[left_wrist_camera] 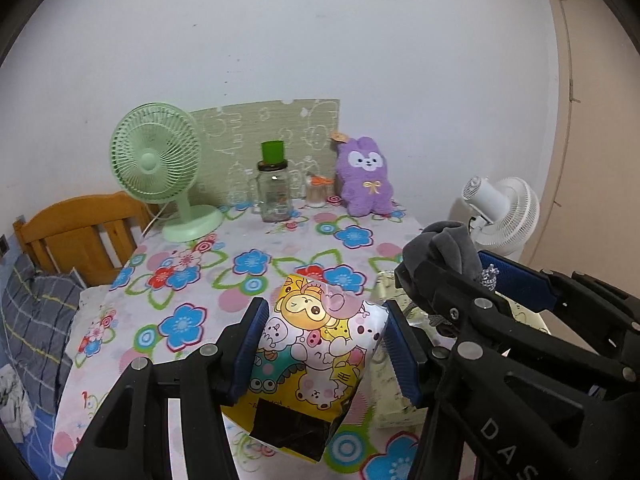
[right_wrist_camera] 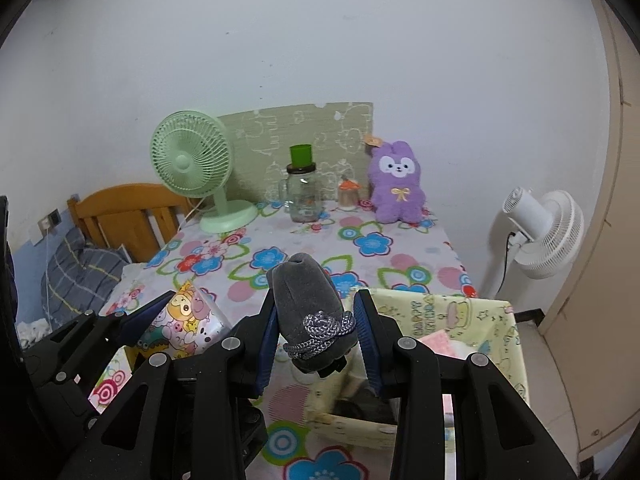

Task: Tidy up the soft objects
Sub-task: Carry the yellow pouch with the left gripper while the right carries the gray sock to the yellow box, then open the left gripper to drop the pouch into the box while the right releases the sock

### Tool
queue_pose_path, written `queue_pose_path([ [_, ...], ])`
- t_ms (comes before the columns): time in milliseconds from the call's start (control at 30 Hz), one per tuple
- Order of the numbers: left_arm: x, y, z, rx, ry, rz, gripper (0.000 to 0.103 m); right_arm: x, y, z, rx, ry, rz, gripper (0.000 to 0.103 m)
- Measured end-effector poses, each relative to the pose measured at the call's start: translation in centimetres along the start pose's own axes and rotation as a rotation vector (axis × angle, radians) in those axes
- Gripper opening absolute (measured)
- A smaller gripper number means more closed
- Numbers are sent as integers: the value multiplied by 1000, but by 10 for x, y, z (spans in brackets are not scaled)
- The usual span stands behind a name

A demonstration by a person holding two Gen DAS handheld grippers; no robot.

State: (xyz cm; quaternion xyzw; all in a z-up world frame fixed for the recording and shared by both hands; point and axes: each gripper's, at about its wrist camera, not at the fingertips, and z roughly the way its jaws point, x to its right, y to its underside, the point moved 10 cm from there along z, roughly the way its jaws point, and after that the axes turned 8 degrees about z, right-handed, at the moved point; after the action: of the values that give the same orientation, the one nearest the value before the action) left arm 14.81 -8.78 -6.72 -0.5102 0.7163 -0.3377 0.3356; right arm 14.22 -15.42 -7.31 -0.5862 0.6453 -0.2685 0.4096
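Note:
My left gripper is shut on a cartoon-print pouch, held above the flowered table; the pouch also shows in the right wrist view. My right gripper is shut on a grey velvet pouch with a grey cord, held over the near left edge of a pale yellow fabric box. The grey pouch and right gripper sit to the right in the left wrist view, above the box. A purple plush bunny sits upright at the table's back.
A green desk fan, a glass jar with a green cup on top and a small bottle stand along the back. A white fan stands right of the table. A wooden bed frame is at left.

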Motion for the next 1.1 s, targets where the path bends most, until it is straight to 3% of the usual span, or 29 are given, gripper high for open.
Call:
queue_pose_path([
  [667, 74, -14, 31, -5, 90, 94, 59, 81, -1, 4, 14, 107, 85, 40],
  [1100, 110, -7, 66, -54, 157, 139, 60, 126, 10, 25, -25, 167, 139, 40],
])
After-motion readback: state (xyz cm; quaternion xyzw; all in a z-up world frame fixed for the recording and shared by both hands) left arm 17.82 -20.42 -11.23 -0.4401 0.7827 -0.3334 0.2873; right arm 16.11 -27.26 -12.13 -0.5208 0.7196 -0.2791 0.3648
